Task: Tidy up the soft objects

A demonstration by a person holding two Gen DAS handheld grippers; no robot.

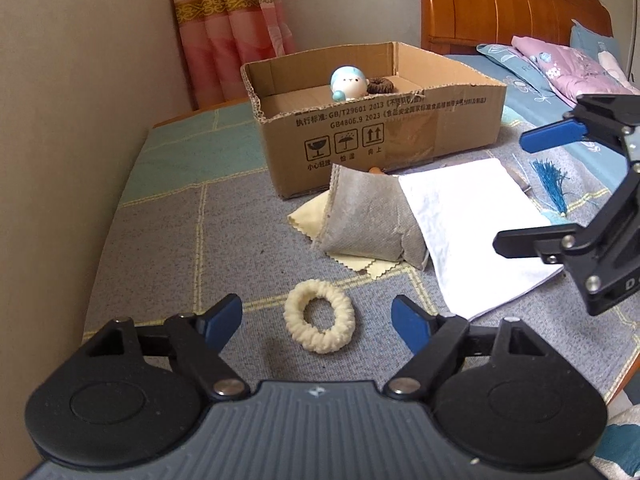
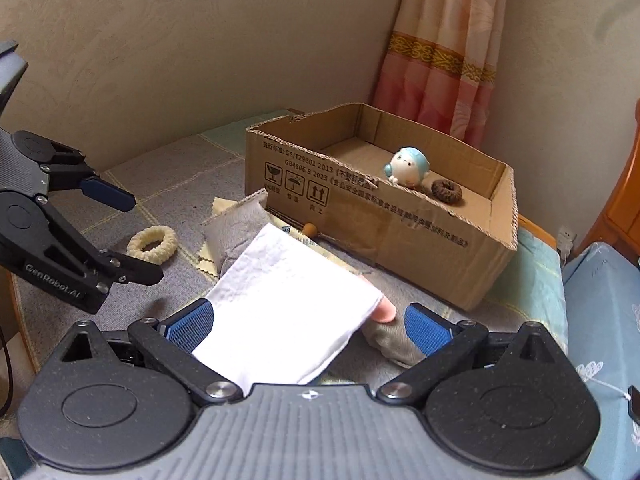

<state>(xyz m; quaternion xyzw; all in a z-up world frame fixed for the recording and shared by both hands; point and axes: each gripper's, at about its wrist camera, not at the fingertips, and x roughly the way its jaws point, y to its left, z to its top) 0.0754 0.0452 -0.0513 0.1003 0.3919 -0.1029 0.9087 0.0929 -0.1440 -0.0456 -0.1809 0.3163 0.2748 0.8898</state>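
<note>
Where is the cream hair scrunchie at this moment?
In the left wrist view the cream scrunchie lies flat on the grey bed cover, between the open fingers of the left gripper and untouched by them, just in front of the grey pouch.

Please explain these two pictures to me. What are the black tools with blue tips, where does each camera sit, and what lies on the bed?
A person holds two hand tools, each with its own camera. One view looks along the left gripper, the other along the right gripper. Both are open and grip nothing. On the bed lie a cream scrunchie, a grey pouch, a white cloth and a box. The box holds a toy and a brown scrunchie.
</note>
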